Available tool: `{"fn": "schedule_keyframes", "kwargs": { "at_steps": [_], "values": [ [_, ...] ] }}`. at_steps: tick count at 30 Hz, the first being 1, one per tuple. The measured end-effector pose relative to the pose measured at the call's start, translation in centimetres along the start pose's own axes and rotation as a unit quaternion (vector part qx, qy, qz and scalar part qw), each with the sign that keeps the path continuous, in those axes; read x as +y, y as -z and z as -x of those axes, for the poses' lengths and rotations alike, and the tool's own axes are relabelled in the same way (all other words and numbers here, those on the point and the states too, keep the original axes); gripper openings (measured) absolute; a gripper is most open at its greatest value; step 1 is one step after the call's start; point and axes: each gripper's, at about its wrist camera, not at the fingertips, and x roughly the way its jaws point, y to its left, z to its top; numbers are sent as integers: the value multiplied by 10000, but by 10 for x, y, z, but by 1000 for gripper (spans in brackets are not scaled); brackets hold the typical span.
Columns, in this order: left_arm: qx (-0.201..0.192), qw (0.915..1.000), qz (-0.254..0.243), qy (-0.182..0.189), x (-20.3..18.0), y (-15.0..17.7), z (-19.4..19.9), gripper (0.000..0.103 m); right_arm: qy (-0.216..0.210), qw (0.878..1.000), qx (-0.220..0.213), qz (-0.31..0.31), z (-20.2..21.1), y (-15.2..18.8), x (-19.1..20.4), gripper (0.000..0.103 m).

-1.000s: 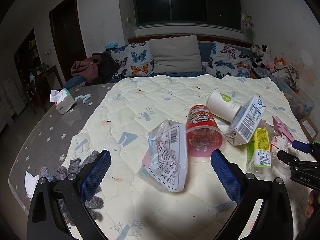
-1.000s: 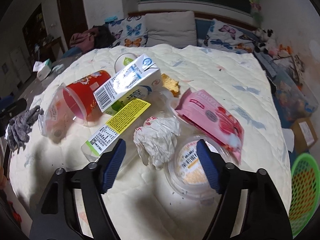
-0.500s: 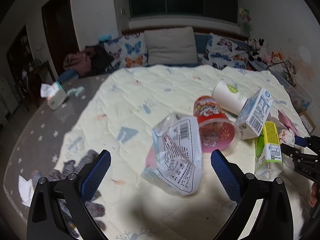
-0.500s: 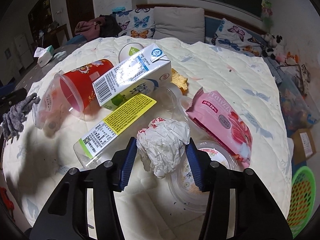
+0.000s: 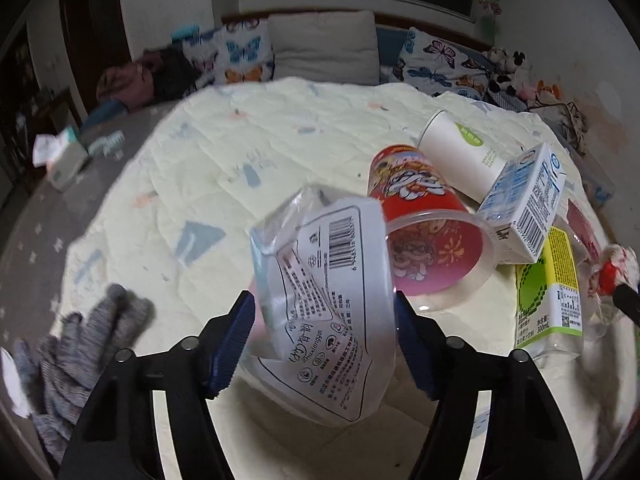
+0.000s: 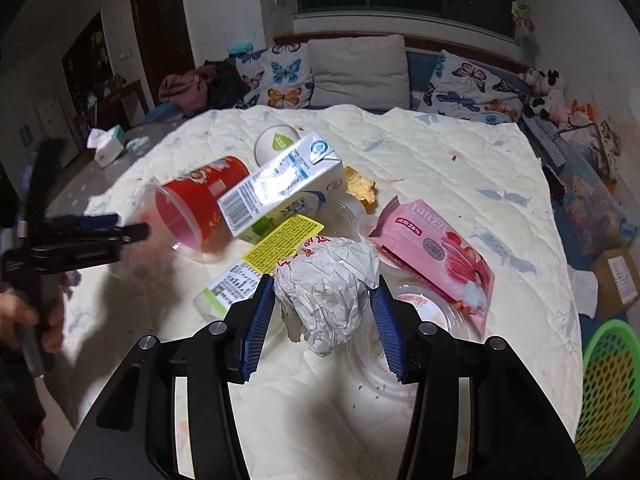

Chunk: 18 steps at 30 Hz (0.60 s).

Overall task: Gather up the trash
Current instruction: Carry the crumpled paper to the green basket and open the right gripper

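My left gripper is shut on a clear and white plastic wrapper and holds it over the quilt. My right gripper is shut on a crumpled white paper ball, lifted above a clear lidded tub. On the quilt lie a red plastic cup, a white paper cup, a milk carton, a yellow-green drink carton and a pink wrapper. The left gripper also shows in the right wrist view.
A green basket stands on the floor at the right. Grey gloves lie at the quilt's left edge. A tissue box sits on the grey cover. Pillows line the back. A cardboard box is beside the bed.
Both grippers have closed: the left on the plastic wrapper, the right on the paper ball. Both items now sit lifted between the pads.
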Motion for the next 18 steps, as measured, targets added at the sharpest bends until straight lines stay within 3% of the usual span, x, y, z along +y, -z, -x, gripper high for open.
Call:
{"fn": "schedule_keyframes", "kwargs": {
  "at_steps": [3,11,18],
  "values": [
    [-11,10000,39,4,2,2,1,56,9,10000,-72,-43,9,2,-1,50],
    [-197,9997,51,114,2,12,22,21,-2,9996,-146,-253,28,16,-8,50],
    [-354,9992,72,177,6,22,55,12,76,9988,-236,-423,48,31,-19,50]
  ]
}}
